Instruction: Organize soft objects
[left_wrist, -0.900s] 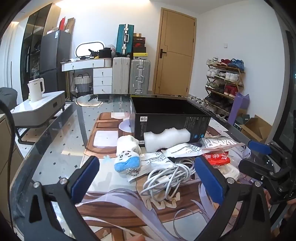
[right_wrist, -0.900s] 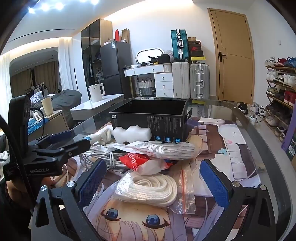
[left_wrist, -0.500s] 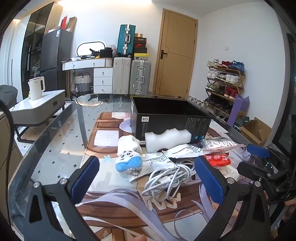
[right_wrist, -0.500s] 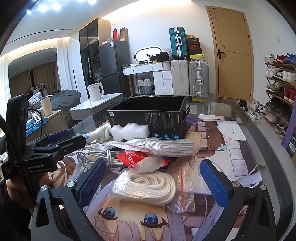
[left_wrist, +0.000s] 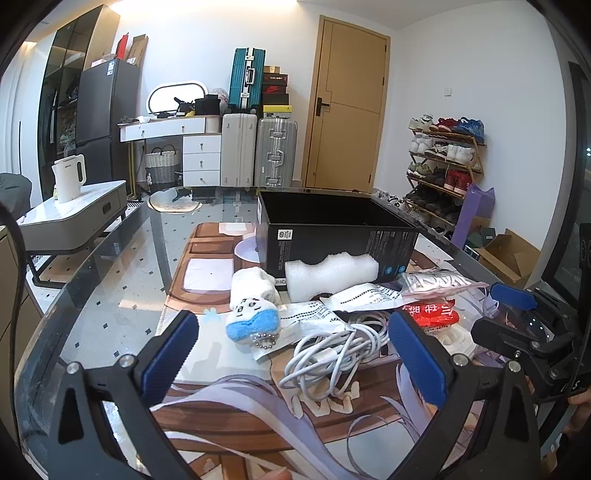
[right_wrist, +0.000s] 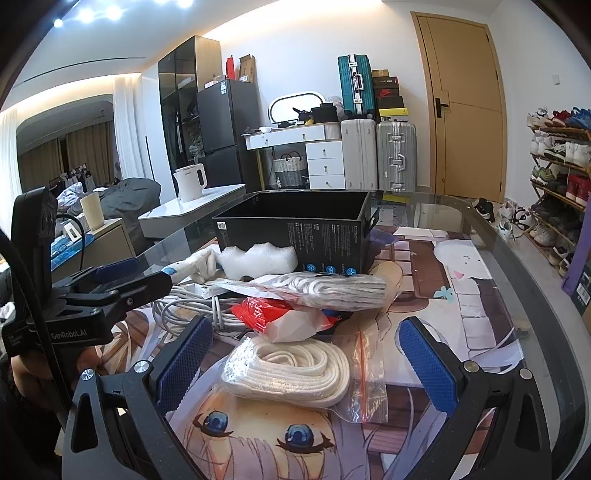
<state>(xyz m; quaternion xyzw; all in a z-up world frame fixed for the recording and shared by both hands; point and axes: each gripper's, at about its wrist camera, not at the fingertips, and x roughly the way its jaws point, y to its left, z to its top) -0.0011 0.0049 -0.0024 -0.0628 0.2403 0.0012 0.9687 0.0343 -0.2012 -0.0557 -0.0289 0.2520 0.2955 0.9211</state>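
Spanning most of both views, the glass table carries a printed anime mat, and neither has shifted since the earlier frames. At twelve o'clock on the mat stands the open black box, upright and in the same spot as before. A white foam block lies touching the box's near wall. Just below it the pile of soft things is unchanged: a bagged coil of white rope sits nearest the right gripper, at its twelve o'clock, with a second bagged rope bundle beyond it and a red packet between the two. A tangle of white cable lies at twelve o'clock of the left gripper, and the small blue-and-white plush with a bead chain lies at eleven o'clock, touching a printed white pouch.

Both grippers hover above the mat with jaws spread fully wide, released and gripping nothing, as they were a moment ago; the view from each has barely changed. From the left wrist the right gripper shows at three o'clock; from the right wrist the left one shows at nine o'clock.
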